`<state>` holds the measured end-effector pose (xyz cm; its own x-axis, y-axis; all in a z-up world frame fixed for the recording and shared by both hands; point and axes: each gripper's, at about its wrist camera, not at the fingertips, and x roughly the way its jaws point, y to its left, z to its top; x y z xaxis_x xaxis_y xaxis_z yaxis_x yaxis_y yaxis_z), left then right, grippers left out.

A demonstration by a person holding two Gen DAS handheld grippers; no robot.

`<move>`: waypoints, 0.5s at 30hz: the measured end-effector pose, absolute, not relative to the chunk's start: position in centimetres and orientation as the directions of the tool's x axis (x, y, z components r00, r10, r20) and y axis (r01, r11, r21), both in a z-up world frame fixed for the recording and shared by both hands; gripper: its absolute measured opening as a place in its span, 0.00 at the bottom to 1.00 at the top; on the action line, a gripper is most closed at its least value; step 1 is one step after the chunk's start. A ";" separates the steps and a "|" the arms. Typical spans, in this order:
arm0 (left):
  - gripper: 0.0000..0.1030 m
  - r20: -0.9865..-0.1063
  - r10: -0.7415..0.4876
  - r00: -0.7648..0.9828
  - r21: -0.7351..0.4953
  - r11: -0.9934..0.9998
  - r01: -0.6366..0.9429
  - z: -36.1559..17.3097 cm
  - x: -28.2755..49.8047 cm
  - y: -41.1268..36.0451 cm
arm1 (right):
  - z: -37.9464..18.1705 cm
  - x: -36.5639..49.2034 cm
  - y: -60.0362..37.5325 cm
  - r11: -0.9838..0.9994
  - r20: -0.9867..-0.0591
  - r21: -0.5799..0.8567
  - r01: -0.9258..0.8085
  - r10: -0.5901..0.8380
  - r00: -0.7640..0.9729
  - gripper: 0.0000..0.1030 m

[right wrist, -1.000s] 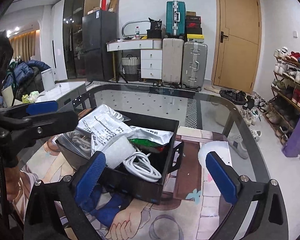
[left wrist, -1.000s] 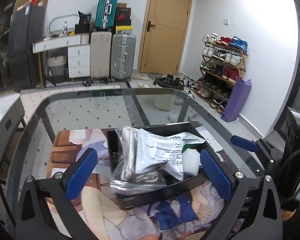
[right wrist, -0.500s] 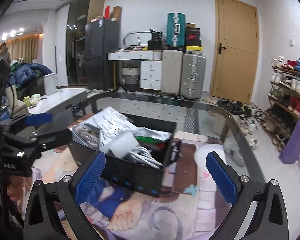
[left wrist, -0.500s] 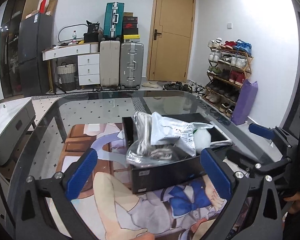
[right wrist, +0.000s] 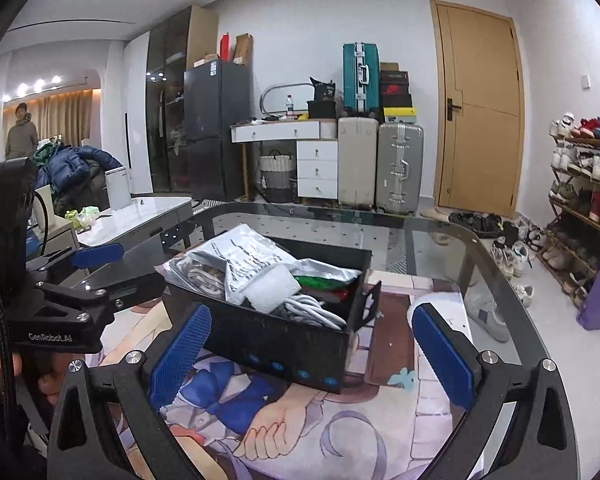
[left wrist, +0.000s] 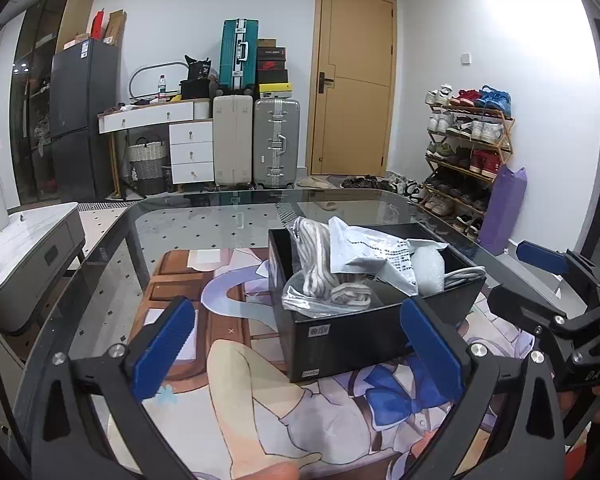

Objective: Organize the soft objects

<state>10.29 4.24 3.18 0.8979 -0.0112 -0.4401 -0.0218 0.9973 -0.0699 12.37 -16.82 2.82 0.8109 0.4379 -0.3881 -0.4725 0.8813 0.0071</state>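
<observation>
We hold the left gripper (left wrist: 300, 350) and the right gripper (right wrist: 314, 350) with jaws spread, empty, just short of the black box (left wrist: 364, 332). It brims with a grey mailer bag (right wrist: 246, 258), white cable (right wrist: 314, 312) and bagged cords (left wrist: 324, 276). The box sits mid-mat (left wrist: 260, 396) on the glass counter (left wrist: 204, 220), bare glass beyond; suitcases (left wrist: 276, 144) and a door (left wrist: 352, 84) stand behind.

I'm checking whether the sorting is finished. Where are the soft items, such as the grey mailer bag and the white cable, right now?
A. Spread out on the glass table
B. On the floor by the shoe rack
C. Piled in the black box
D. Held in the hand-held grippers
C: the grey mailer bag and white cable lie heaped inside the black box; both hand-held grippers are open and hold nothing.
</observation>
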 end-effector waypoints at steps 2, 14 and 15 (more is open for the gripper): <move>1.00 -0.441 -0.011 0.897 -0.062 0.998 -0.018 3.1 10.4 4.0 | 2.8 12.3 -16.6 0.879 -0.386 0.009 -0.477 0.443 0.809 0.99; 1.00 -0.450 -0.016 0.893 -0.084 0.996 -0.025 3.0 10.4 4.3 | 3.1 12.4 -17.0 0.886 -0.376 0.027 -0.463 0.438 0.817 0.99; 1.00 -0.447 -0.018 0.894 -0.086 0.996 -0.023 3.0 10.4 4.3 | 3.1 12.3 -17.0 0.887 -0.375 0.027 -0.462 0.437 0.817 0.99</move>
